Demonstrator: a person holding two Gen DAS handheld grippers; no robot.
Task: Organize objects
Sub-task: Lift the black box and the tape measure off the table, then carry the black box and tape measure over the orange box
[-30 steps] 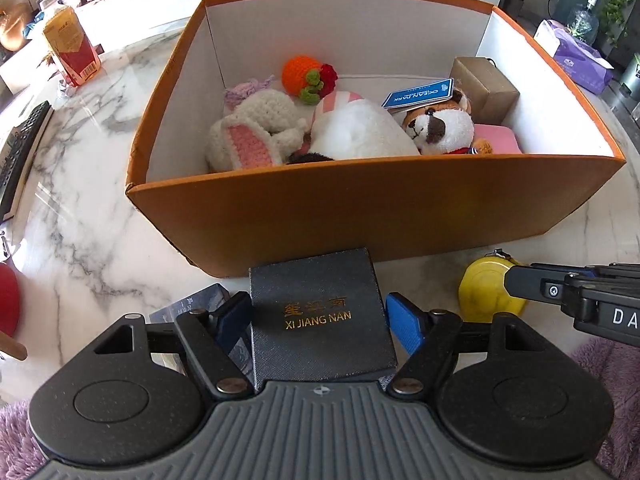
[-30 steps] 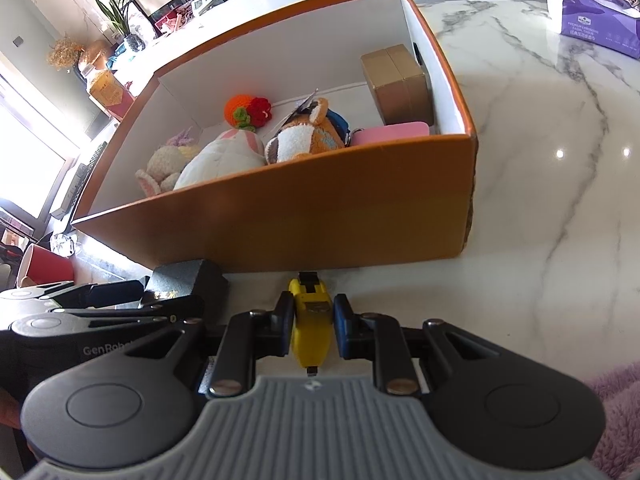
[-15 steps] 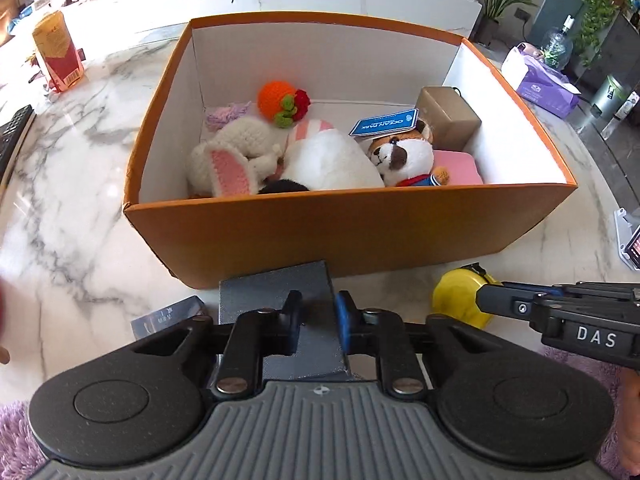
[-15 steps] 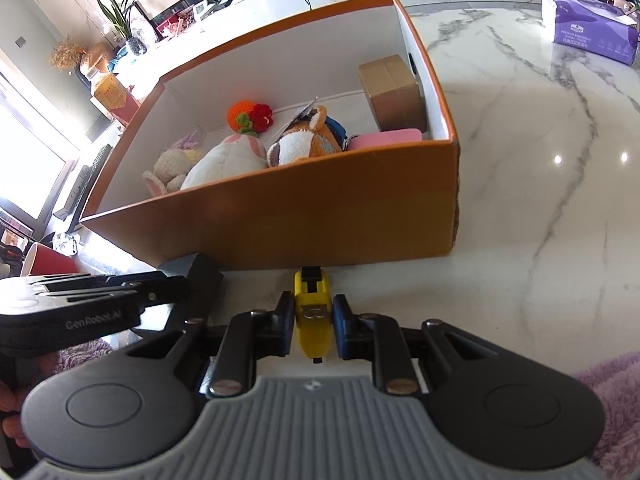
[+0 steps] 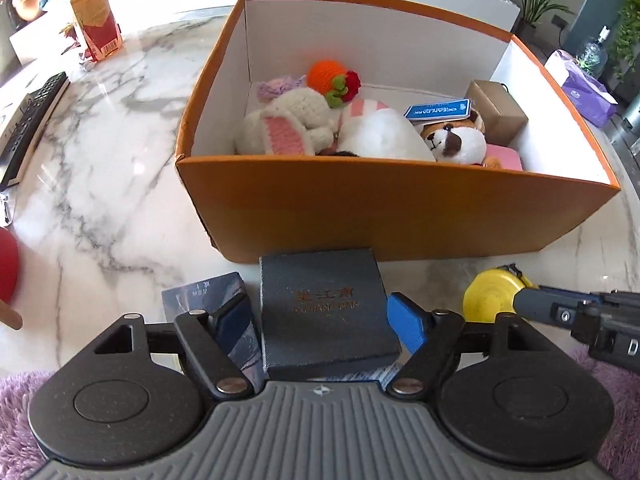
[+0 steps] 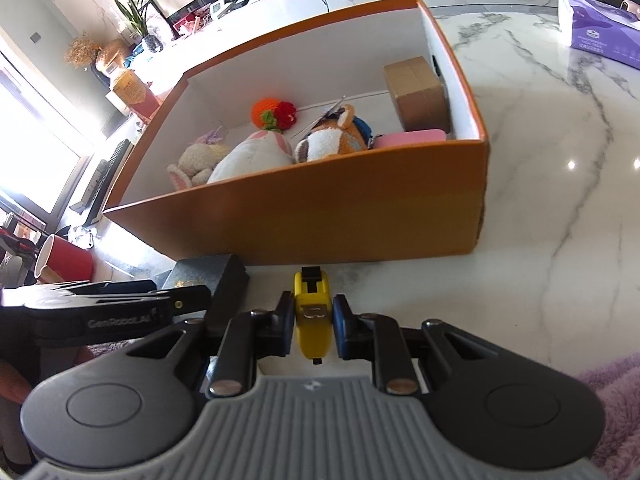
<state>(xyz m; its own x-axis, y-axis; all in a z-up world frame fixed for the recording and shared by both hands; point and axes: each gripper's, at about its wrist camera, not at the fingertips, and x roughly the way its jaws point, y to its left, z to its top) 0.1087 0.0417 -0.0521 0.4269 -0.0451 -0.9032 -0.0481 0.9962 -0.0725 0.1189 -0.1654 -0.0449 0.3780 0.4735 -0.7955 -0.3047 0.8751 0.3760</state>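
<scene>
- A red and yellow carton (image 5: 95,20) stands far ahead of the jaws, to their left.
- A black keyboard (image 5: 28,120) lies at the table's left edge.
- A purple tissue pack (image 6: 600,36) sits far ahead, right of the jaws.
- A red cup (image 6: 64,261) lies tipped over, left of the jaws.
- Potted plants (image 6: 138,20) stand far beyond.

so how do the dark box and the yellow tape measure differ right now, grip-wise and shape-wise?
The dark box is flat and square; the tape measure is rounded and stands on edge. The left gripper is opening, its pads clear of the box; the right gripper is shut on the tape measure. Both sit on the marble table before the orange bin.
</scene>
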